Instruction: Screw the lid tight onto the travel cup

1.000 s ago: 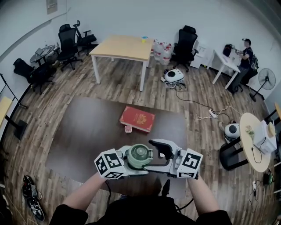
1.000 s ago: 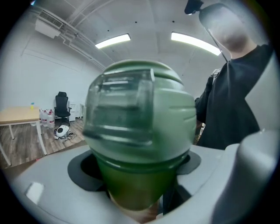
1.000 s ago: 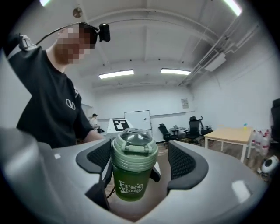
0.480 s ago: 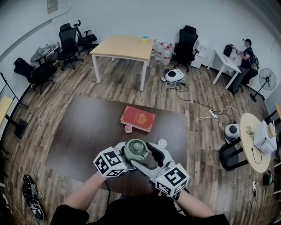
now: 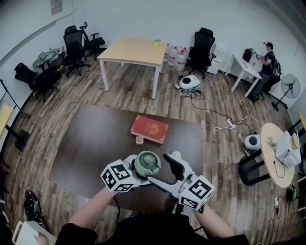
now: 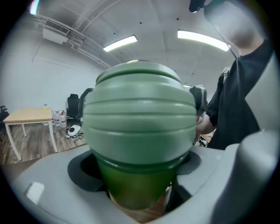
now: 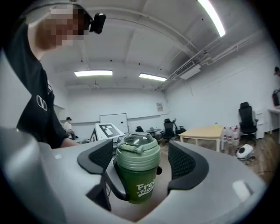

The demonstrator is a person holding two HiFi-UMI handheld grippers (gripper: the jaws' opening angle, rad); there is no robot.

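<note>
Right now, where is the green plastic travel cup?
In head view the cup sits low centre, clamped in the left gripper over the dark table's near side; the right gripper's opening jaws flank its lid.

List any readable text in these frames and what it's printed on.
"Fre…" above what looks like "Flo…": white print on the dark green plastic travel cup; the rest curves out of sight.
Cover print on the red rectangular book: too small to read.
Grey wall sign: too small to read.

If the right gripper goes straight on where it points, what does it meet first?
Likely the travel cup: it stands between the opening jaws of the right gripper, pads seemingly clear.
</note>
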